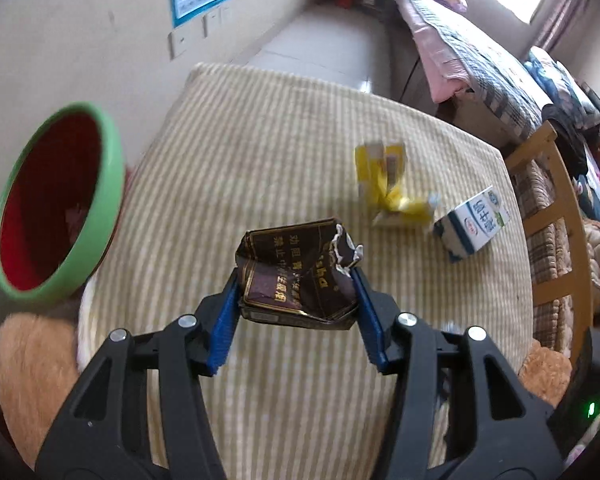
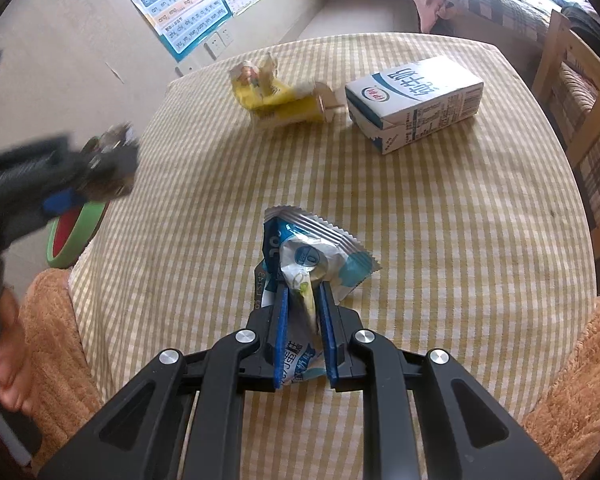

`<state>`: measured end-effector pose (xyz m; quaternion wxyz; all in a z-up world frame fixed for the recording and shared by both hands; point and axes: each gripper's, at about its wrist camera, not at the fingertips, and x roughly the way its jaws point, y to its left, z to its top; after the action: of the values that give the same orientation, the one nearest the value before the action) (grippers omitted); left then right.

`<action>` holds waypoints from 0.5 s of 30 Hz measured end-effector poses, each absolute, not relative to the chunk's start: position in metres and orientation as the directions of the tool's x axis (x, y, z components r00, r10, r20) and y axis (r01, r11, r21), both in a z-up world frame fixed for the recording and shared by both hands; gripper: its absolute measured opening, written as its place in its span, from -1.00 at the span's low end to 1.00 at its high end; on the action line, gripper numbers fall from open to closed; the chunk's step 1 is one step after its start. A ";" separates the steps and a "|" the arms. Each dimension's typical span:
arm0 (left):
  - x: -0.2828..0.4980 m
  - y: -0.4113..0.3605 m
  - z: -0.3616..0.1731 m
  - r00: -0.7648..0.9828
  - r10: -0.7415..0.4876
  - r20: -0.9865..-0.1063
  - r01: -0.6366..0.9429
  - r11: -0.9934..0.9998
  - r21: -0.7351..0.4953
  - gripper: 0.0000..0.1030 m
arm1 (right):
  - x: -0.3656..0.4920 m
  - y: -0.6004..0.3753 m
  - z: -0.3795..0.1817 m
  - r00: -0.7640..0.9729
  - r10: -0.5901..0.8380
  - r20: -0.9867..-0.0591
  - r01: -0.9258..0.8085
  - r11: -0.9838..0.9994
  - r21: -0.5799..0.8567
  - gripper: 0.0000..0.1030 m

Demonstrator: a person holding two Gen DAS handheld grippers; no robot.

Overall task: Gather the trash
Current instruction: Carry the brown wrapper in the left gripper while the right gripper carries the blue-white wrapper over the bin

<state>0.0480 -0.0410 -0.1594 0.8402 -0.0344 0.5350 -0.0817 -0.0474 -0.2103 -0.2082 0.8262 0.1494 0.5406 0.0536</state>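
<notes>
My left gripper [image 1: 296, 280] is shut on a crumpled dark brown cigarette pack [image 1: 296, 276], held above the striped tablecloth [image 1: 260, 152]. In the right wrist view that same gripper [image 2: 100, 168] shows blurred at the left edge, above the bin. A green bin with a red inside [image 1: 56, 200] stands off the table's left side, low on the floor [image 2: 76, 236]. My right gripper [image 2: 302, 292] is shut on a blue and white snack wrapper [image 2: 316, 256] near the table's front. A crushed yellow box [image 2: 280, 98] and a white and blue milk carton [image 2: 414, 102] lie at the far side.
A wooden chair [image 2: 572, 92] stands at the table's right side, with a bed [image 1: 472, 52] behind it. Orange plush fabric [image 2: 48, 344] sticks out under the tablecloth at the front corners. A person's bare foot [image 2: 12, 364] rests at the lower left. Posters [image 2: 188, 4] hang on the wall.
</notes>
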 end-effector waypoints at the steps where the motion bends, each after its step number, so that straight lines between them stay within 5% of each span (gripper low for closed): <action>1: 0.045 -0.038 -0.158 0.417 -0.165 -0.894 0.100 0.986 -0.135 -0.02 | -0.047 -0.209 -0.208 0.408 0.250 -0.878 0.070 0.950 0.303 -0.68; 15: 0.046 -0.033 -0.140 0.483 -0.146 -0.864 0.143 0.986 -0.086 -0.01 | -0.040 -0.190 -0.169 0.455 0.279 -0.846 -0.012 0.952 0.307 -0.68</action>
<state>0.0460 -0.0326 -0.1395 0.8610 -0.0014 0.5016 -0.0838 -0.0397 -0.1900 -0.1690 0.8431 0.1295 0.5147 0.0863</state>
